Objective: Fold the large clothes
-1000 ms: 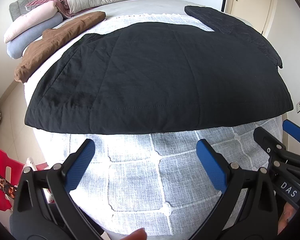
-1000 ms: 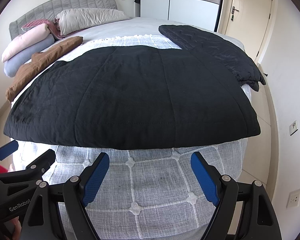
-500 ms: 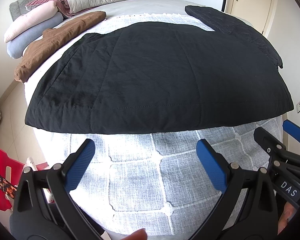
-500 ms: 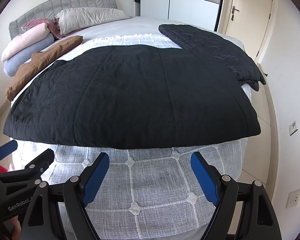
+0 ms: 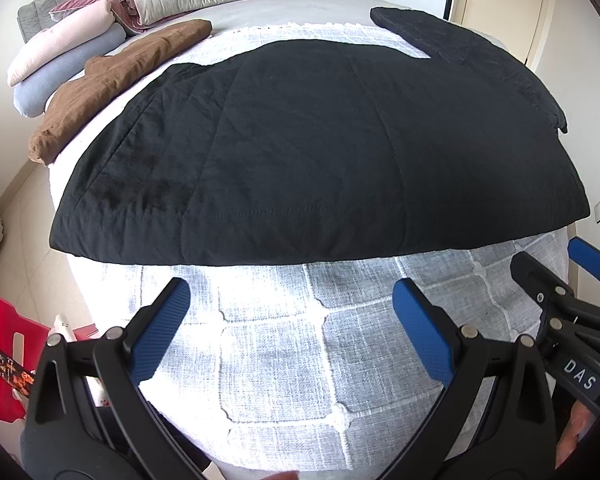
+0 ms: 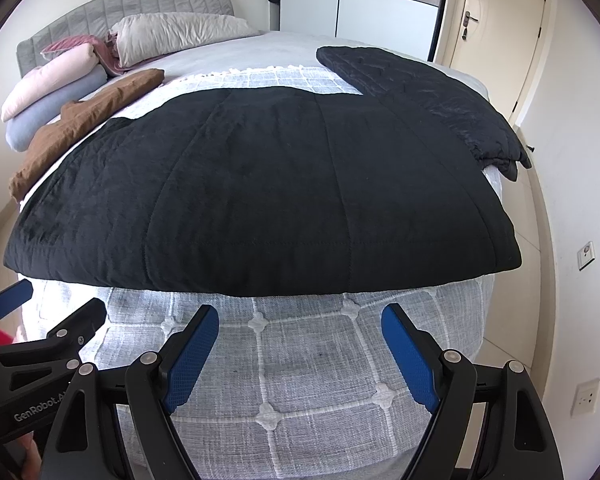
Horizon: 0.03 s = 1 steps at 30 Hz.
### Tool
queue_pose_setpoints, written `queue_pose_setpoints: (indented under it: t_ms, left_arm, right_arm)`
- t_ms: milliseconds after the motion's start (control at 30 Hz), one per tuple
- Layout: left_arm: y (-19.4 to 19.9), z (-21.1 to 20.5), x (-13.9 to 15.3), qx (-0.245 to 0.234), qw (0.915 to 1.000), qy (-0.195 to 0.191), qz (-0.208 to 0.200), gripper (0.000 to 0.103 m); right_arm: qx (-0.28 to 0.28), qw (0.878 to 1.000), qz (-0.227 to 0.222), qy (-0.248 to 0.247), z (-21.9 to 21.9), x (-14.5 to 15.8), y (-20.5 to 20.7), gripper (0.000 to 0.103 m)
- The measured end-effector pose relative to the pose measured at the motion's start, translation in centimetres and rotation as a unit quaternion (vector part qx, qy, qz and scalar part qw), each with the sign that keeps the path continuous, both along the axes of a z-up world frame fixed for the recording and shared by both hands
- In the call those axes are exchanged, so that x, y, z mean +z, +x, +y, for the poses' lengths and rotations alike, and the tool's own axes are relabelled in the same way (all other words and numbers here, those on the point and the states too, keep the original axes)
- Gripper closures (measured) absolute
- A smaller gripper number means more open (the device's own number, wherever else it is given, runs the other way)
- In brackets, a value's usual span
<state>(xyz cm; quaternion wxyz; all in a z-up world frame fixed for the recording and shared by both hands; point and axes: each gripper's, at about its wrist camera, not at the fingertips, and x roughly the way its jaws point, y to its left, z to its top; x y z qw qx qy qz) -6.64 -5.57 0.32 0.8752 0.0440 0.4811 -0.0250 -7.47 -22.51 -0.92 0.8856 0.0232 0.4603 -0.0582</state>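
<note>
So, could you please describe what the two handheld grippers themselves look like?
Both are matte black plastic frames with triangular cut-outs and silver rivets. The left gripper and right gripper each carry two textured blue pads. White lettering reads "GenRobot" on the left one and "DAS" on the right. No cables or sleeves show.

We are recording no change between the earlier pictures and now. In both wrist views we are comparing the black quilted garment (image 5: 320, 152) against the near edge of the bed cover (image 5: 280, 340) and are finding no shift in its hem. We are likewise noting no movement of the left gripper (image 5: 290, 286) or the right gripper (image 6: 300, 311), and no change in the spread of their jaws.
</note>
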Motion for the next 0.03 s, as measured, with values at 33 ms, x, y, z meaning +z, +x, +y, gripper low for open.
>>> queue_pose_setpoints:
  t_ms: [33]
  left_arm:
    - [0.09, 0.11, -0.09, 0.001, 1.0, 0.001, 0.002, 0.002]
  right_arm:
    - [-0.001, 1.0, 0.002, 0.0, -0.04, -0.12, -0.01, 0.018]
